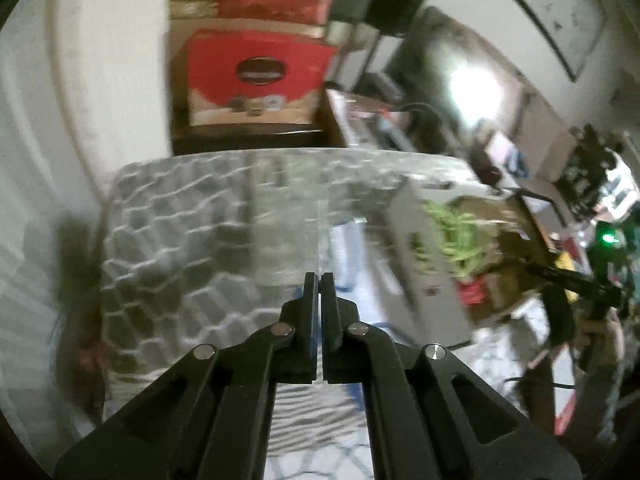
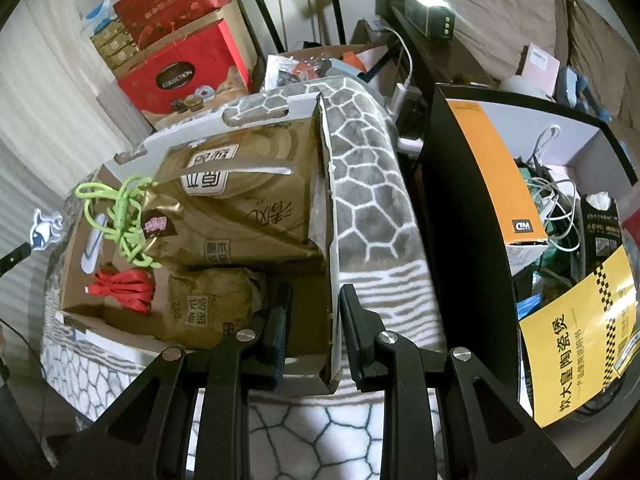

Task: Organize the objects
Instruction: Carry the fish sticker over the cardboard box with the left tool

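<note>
An open cardboard box (image 2: pixel 326 216) lies on a grey-and-white patterned blanket (image 2: pixel 372 184). It holds gold tissue packs (image 2: pixel 248 200), a green cord (image 2: pixel 120 220) and a red cord (image 2: pixel 124 288). My right gripper (image 2: pixel 314 292) is open, with its fingers on either side of the box's right wall, not pressing on it. My left gripper (image 1: pixel 319 280) is shut and empty, held above the blanket (image 1: pixel 180 248). In the blurred left wrist view the box (image 1: pixel 492 240) with the green cord (image 1: pixel 456 232) lies to the right.
Red gift boxes (image 2: pixel 180 60) are stacked at the back left. A black-edged box (image 2: pixel 472 220) with cables (image 2: pixel 556 200) and a yellow leaflet (image 2: pixel 580 328) stands to the right. In the left wrist view a red box (image 1: pixel 256 76) stands beyond the blanket.
</note>
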A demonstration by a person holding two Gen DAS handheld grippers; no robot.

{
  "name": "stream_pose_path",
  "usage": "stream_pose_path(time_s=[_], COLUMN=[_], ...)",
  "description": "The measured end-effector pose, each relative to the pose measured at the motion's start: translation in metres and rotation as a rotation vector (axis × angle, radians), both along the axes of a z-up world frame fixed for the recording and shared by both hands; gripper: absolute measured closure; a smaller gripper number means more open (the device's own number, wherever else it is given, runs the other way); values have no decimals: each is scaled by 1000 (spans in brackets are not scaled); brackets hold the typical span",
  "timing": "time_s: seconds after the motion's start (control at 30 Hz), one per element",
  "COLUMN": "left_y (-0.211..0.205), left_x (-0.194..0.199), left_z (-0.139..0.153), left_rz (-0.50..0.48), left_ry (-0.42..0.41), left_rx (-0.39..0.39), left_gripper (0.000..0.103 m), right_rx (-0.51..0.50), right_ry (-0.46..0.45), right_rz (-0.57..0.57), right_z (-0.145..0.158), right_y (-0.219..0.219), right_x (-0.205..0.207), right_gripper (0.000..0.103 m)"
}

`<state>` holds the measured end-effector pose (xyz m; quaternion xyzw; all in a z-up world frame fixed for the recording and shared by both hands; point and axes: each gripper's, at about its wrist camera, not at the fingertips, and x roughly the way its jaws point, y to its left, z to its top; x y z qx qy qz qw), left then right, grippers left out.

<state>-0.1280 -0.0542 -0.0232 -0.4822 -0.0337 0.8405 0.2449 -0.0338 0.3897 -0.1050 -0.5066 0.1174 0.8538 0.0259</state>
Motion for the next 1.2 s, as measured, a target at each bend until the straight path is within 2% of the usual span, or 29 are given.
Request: stream_pose_path(time_s=[0.2,0.33,0.63,0.83,0.93,1.2], left_y=[48,60,111,145,156,164], left_x=[5,6,18,16,12,4], left_z=[12,14,22,12,-4,-32], left_rz=[-89,-113,-237,-307,-345,-327], left_ry=[13,-8,-33,-117,-219,-308], left_rx=[3,57,106,150,194,173], left_gripper=[102,102,102,102,102,102], right_rx=[0,4,-6,-2,-2,-7], right_ry=[11,14,22,13,12,2], right_rz=[-2,6,-6,2,4,6], right_z=[6,7,12,11,11,6], right_y=[2,2,2,1,1,-2], right_x=[2,2,4,3,3,3], right_gripper=[77,77,77,77,77,77])
